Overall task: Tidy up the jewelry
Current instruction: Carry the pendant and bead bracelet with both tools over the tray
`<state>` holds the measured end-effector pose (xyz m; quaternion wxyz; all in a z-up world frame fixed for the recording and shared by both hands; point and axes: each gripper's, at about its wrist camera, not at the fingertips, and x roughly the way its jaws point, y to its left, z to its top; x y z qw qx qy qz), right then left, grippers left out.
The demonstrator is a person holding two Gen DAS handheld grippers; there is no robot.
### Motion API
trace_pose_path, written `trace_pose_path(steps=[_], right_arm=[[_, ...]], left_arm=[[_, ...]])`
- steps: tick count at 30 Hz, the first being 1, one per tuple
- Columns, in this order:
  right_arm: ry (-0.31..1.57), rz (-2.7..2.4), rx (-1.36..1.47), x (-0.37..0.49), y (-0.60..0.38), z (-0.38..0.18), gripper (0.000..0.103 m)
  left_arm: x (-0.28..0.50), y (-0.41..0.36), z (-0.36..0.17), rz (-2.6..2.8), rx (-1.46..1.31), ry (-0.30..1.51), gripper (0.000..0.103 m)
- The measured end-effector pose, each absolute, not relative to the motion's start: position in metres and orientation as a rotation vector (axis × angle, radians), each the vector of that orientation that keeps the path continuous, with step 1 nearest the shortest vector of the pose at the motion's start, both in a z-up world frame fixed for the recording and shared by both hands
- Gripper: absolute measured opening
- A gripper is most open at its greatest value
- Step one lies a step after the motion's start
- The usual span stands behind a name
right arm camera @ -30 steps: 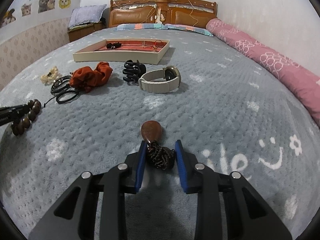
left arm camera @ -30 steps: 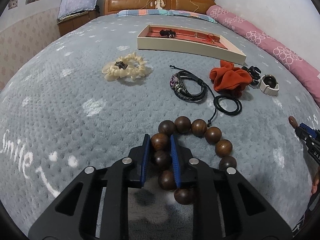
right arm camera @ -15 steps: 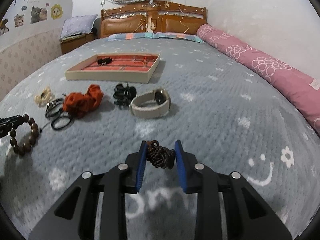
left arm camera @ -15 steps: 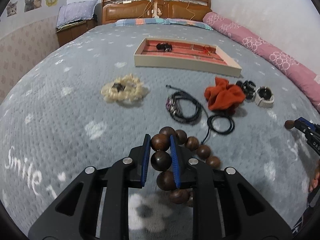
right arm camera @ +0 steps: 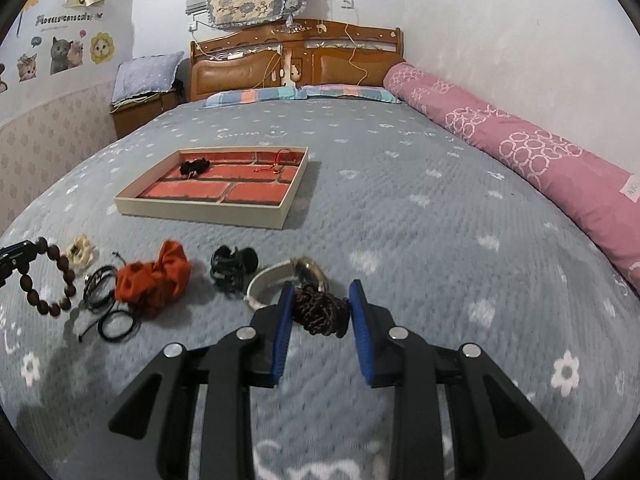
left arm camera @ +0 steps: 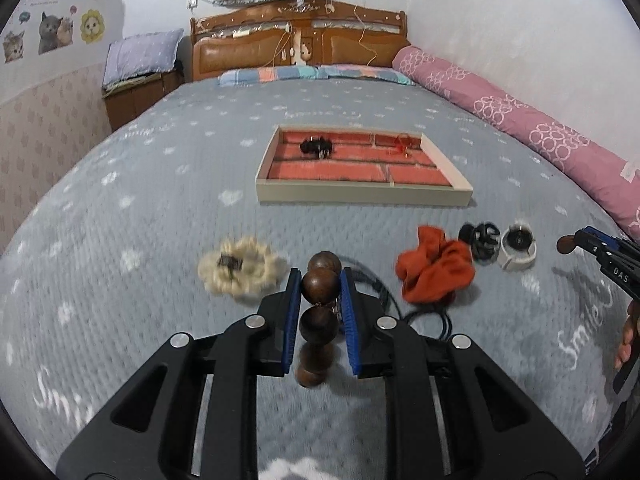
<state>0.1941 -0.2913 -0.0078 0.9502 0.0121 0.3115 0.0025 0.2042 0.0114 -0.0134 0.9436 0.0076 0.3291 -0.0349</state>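
The left gripper (left arm camera: 320,296) is clamped on a wooden bead bracelet (left arm camera: 319,286), lifted off the blanket; only the right wrist view shows its whole loop (right arm camera: 50,280) hanging. The right gripper (right arm camera: 320,312) pinches a knotted dark cord (right arm camera: 320,314); the brown pendant (left arm camera: 566,245) on it shows only in the left wrist view. Just beyond the right fingers lie a beige watch (right arm camera: 276,280), black claw clip (right arm camera: 232,266), orange scrunchie (right arm camera: 154,282) and black cords (right arm camera: 106,300). Farther ahead sits the jewelry tray (right arm camera: 200,210).
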Motion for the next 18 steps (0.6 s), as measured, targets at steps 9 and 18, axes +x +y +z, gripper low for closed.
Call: trace_pose_path(steps=[9, 18], right_arm=[[0.637, -0.002, 0.031, 0.236, -0.286, 0.011, 0.029], [0.621, 0.042, 0.07, 0.309, -0.268, 0.037, 0.029]], left_arm=[[0.257, 0.014, 0.021, -0.09, 0.035, 0.635, 0.019], [0.343, 0.005, 0.032, -0.099, 0.054, 0.642, 0.019]])
